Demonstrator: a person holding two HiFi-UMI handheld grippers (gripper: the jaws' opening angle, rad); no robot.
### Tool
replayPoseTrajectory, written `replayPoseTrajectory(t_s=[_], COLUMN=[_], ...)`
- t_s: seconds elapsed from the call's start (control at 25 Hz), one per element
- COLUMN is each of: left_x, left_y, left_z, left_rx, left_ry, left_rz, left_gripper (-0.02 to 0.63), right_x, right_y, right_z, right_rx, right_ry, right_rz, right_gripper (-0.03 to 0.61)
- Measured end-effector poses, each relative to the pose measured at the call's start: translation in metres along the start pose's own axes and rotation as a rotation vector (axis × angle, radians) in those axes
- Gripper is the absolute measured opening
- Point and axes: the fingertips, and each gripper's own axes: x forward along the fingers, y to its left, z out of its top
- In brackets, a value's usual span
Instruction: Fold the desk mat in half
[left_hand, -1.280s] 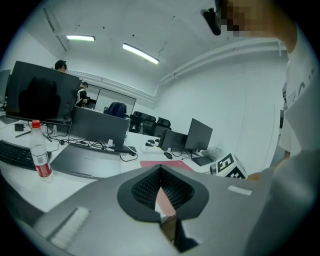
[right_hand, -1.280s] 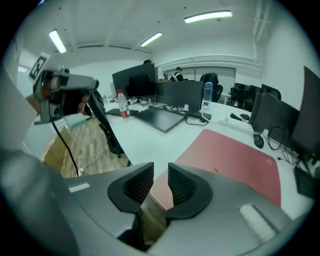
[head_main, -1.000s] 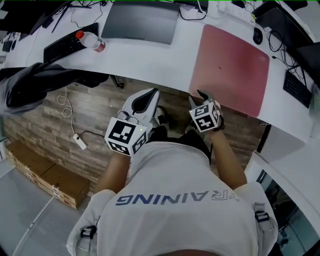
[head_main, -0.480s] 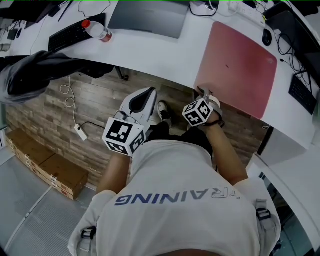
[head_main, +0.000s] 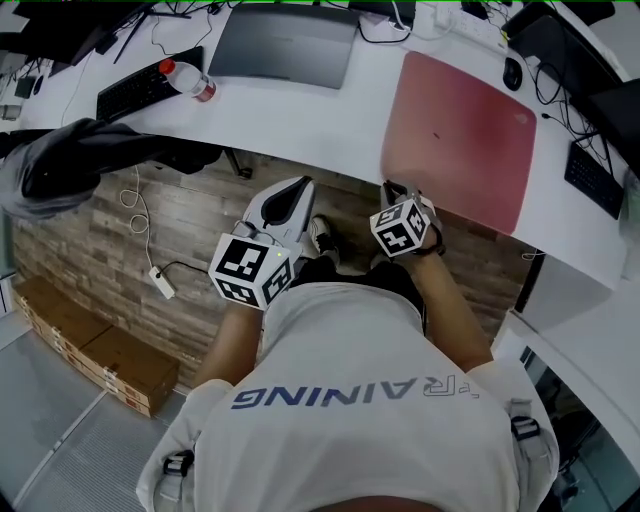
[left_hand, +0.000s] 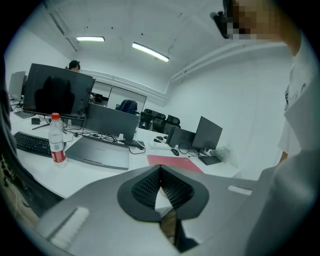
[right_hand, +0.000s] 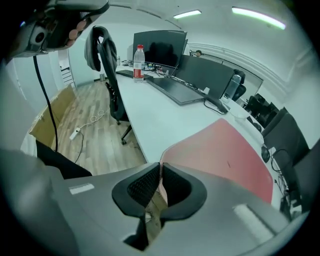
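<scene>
The white desk curves across the top of the head view. The red mat lies flat on the desk's right part, with its near left corner at the desk's front edge.

The mat looks thin, light and limp, more a sheet than a board. It should bend over without force, but it will likely sag and drag if lifted by one corner alone. Its smooth face may slide on the desk top. The best holds are the two near corners, so that the near edge can be carried over to the far one.

The right gripper has just been closing, and its jaws now pinch that near left corner, a strip of red showing between the pads. The left gripper hangs off the desk's front edge above the floor, jaws together with nothing in them.

A chair draped with a dark jacket stands at the desk's left front, well clear. A closed laptop sits at the desk's back, left of centre, and a keyboard further left. A bottle lies by the keyboard. A mouse rests on the desk's back right, just off the mat's far corner. It and the cables there are the only likely snags. Nothing lies on the mat.
</scene>
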Motion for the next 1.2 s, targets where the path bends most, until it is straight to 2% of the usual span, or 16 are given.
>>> replayPoseTrajectory(t_s=[0.24,0.48,0.88,1.2], left_x=[0.018,0.044,0.088,0.121], left_y=[-0.03,-0.068,-0.129,-0.176], left_z=[0.009,0.022,0.032,0.027], left_rx=[0.034,0.076,0.132,0.165], left_ry=[-0.001,0.0,0.018,0.051], left_rz=[-0.063,-0.134,-0.223,-0.291], left_gripper=[0.0,0.0,0.0,0.0], right_x=[-0.021,-0.042,-0.067,-0.083], right_y=[-0.029,-0.064,-0.114,-0.146], right_z=[-0.012,-0.043,-0.104,-0.164], right_rx=[0.072,0.145,0.249,0.345], right_ry=[-0.028,-0.024,0.001,0.039], right_rz=[-0.047,-0.104,-0.175,-0.222], right_gripper=[0.031,0.029,0.029,0.029])
